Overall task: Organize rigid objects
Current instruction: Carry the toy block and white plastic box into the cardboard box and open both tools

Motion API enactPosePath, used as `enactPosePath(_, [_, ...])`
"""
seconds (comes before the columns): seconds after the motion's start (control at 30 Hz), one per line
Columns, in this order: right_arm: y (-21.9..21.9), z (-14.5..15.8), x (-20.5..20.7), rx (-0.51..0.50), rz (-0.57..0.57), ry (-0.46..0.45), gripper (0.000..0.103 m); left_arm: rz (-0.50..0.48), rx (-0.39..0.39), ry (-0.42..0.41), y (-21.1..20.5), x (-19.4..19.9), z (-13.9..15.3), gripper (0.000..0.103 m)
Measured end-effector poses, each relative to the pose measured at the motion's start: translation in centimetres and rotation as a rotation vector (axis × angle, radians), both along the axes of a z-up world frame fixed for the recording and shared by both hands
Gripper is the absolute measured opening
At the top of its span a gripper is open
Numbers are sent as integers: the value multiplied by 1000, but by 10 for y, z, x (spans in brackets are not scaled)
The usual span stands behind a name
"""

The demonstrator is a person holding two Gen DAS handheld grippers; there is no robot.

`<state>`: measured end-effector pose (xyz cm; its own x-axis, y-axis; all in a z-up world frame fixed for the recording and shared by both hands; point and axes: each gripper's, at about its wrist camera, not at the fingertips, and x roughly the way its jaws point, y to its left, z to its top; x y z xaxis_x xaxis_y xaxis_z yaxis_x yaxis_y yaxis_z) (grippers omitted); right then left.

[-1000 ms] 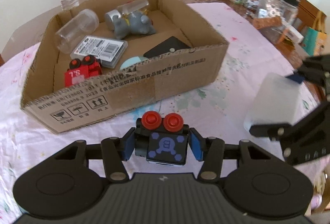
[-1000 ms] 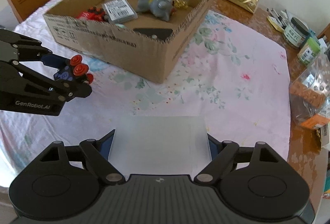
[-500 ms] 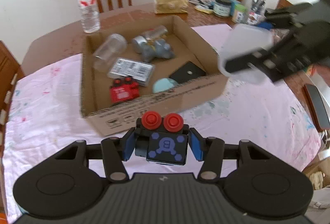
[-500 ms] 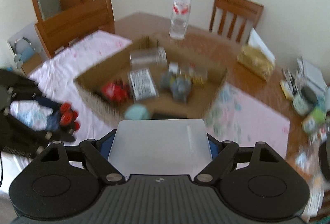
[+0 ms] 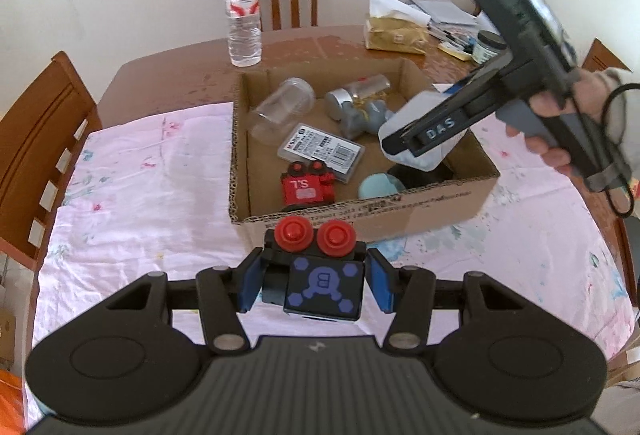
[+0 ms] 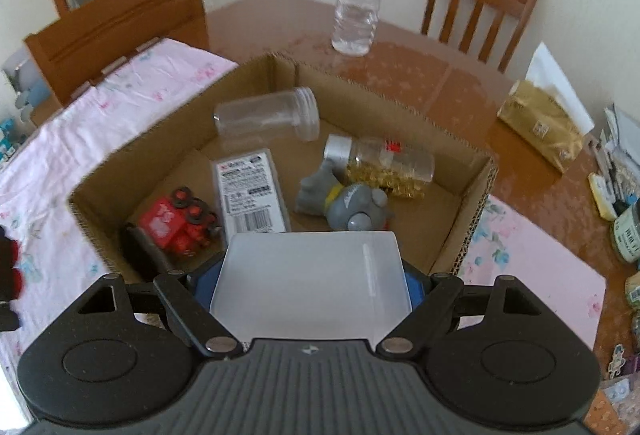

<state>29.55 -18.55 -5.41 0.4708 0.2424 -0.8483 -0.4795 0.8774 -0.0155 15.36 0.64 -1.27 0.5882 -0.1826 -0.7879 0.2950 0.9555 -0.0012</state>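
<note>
A translucent white box (image 6: pixel 312 283) is clamped in the right gripper (image 6: pixel 310 285) and held over the near right part of the cardboard box (image 5: pixel 440 195) (toys and jars lie inside), while a black toy block (image 5: pixel 320 283) is gripped by the left gripper (image 5: pixel 314 281) above the worktop (image 5: pixel 140 195), just near of it.

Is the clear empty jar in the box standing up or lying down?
Lying down. The clear jar rests on its side on the cardboard box floor, its threaded mouth pointing sideways.

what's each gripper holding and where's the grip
Left gripper: black toy block, pinched by its two sides. Right gripper: translucent white box, also by its sides.
</note>
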Motion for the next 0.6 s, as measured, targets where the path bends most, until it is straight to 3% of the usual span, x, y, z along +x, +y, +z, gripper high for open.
enactPosePath(0.13, [2,-10,12,-5,-32,15,87,15,5,3,0,4,0,53])
enactPosePath(0.27, [-3,1,9,22,-69,-31,103,8,7,-6,-2,6,2,53])
enactPosePath(0.6, [-14,48,-40,37,-153,-92,103,-37,12,-30,-12,36,9,53])
